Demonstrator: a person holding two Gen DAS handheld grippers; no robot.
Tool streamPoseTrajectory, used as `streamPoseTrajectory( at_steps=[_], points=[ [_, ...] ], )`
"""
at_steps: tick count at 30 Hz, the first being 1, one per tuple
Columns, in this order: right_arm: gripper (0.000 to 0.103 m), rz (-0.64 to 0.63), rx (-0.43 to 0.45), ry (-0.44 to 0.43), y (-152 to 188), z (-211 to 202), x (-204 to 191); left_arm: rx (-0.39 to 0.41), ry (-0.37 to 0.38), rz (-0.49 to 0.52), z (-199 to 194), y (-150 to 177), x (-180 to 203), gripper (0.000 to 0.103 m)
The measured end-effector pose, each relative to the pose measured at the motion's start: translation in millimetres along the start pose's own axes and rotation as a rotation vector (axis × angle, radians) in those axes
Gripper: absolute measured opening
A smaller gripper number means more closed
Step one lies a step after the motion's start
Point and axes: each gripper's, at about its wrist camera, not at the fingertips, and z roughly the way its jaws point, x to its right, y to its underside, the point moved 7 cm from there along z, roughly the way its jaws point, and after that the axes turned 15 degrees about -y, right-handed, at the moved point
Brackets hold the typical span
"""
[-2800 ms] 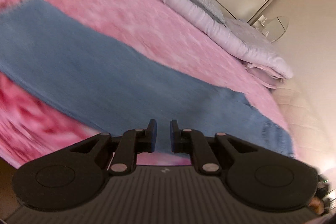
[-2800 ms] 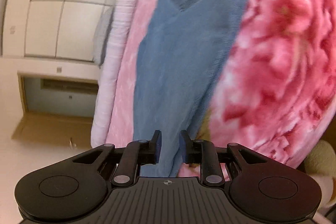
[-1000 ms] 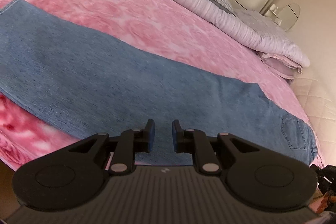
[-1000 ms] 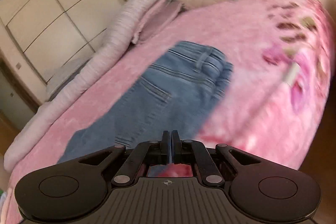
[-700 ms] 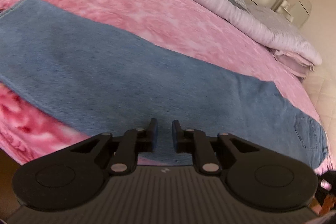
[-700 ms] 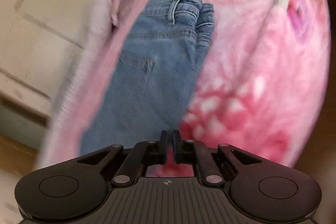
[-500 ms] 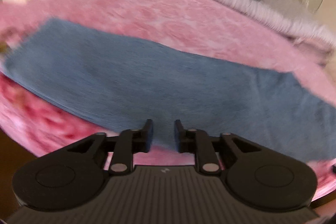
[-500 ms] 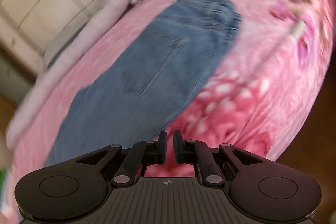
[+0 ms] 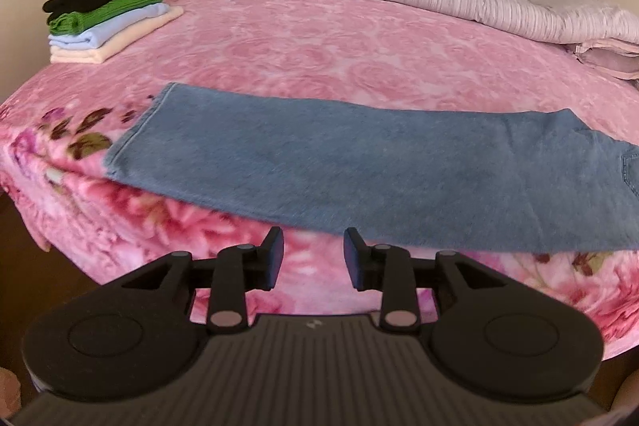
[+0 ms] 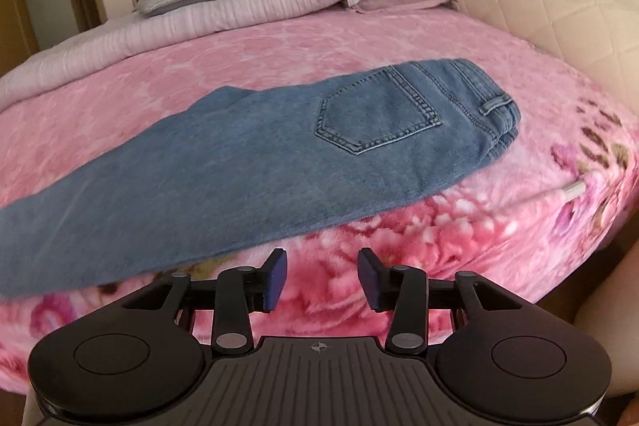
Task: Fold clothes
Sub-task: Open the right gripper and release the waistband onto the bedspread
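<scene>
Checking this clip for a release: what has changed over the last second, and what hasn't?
Both grippers have backed off the jeans and now sit over the pink blanket's edge. The right gripper, shut a second ago, is opening with nothing between its jaws; the left gripper is opening wider, also empty. The jeans stay folded lengthwise on the bed, and the stack of folded clothes is unmoved.

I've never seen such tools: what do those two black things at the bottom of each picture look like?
Both are matte black, with a ribbed body, two round discs and linked arms with silver rivets. The left gripper has black pads; the right gripper has blue ones. Each bears a small white mark.
</scene>
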Motion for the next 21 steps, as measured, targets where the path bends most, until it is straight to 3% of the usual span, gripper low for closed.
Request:
streamPoseTrajectory(
  at_steps=[8, 11, 13, 16, 21],
  points=[
    [0.047, -0.039, 0.006, -0.024, 6.8, -21.8, -13.8, 0.020, 0.004, -0.002, -20.3, 12.4, -17.7, 0.031],
    [0.048, -0.039, 0.005, -0.046, 3.6, -19.3, -17.2, 0.013, 0.056, -0.047, -18.6, 12.9, -24.6, 0.032],
    [0.048, -0.027, 0.005, -0.070, -2.1, -12.5, -16.8, -0.003, 0.133, -0.142, -10.1, 11.8, -34.8, 0.032],
    [0.048, 0.039, -0.005, -0.110, -10.0, 1.1, -11.6, -0.030, 0.237, -0.373, 19.8, 8.5, -65.2, 0.032],
    [0.048, 0.154, -0.015, -0.149, -20.9, 27.3, 3.9, -0.084, 0.250, -0.719, 90.0, 5.5, -123.9, 0.031]
  ],
)
